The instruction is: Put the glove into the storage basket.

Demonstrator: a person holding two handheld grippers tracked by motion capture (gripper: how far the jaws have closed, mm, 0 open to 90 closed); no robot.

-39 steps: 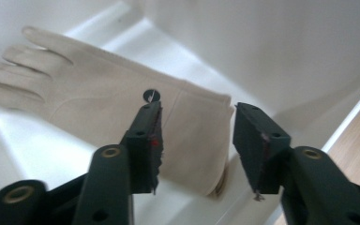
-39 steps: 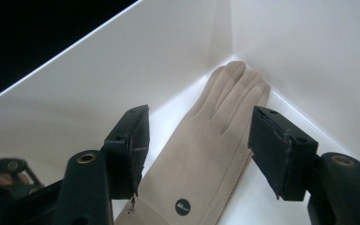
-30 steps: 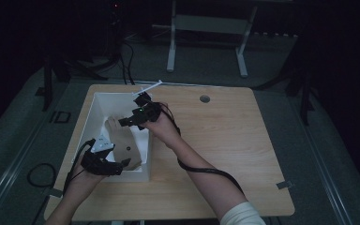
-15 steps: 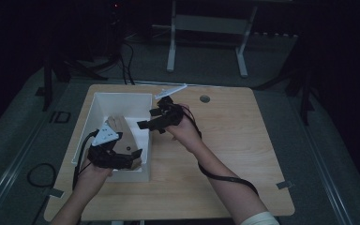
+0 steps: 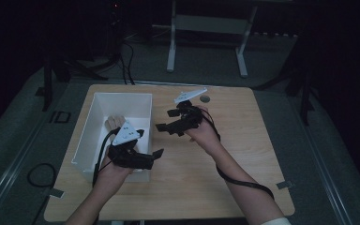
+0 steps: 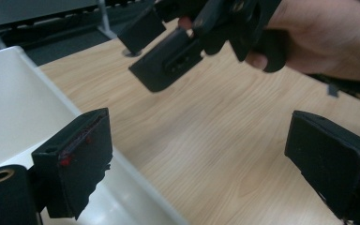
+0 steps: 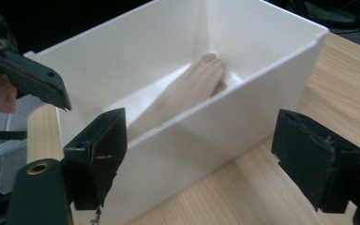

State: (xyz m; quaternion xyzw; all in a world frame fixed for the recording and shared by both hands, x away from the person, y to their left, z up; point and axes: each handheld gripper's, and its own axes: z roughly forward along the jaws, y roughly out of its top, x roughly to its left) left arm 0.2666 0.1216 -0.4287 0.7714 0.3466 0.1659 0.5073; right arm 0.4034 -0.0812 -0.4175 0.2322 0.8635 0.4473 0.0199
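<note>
White bin (image 5: 101,136), high view: on wooden tabletop (image 5: 243,154), tan wooden piece (image 5: 115,123) inside at far end.
Left gripper (image 6: 206,154), own view: jaws just opened, wide, nothing between.
Right gripper (image 7: 199,154), own view: jaws just opened, empty, facing bin.
Progress: piece judged deposited; withdrawal left.

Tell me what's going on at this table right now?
A person holds two grippers over a light wooden table. A tan hand-shaped object lies inside the white rectangular plastic box. The left gripper is above the box's near right corner, the right gripper just right of the box. Both have open jaws, just widened, with nothing between them.
</note>
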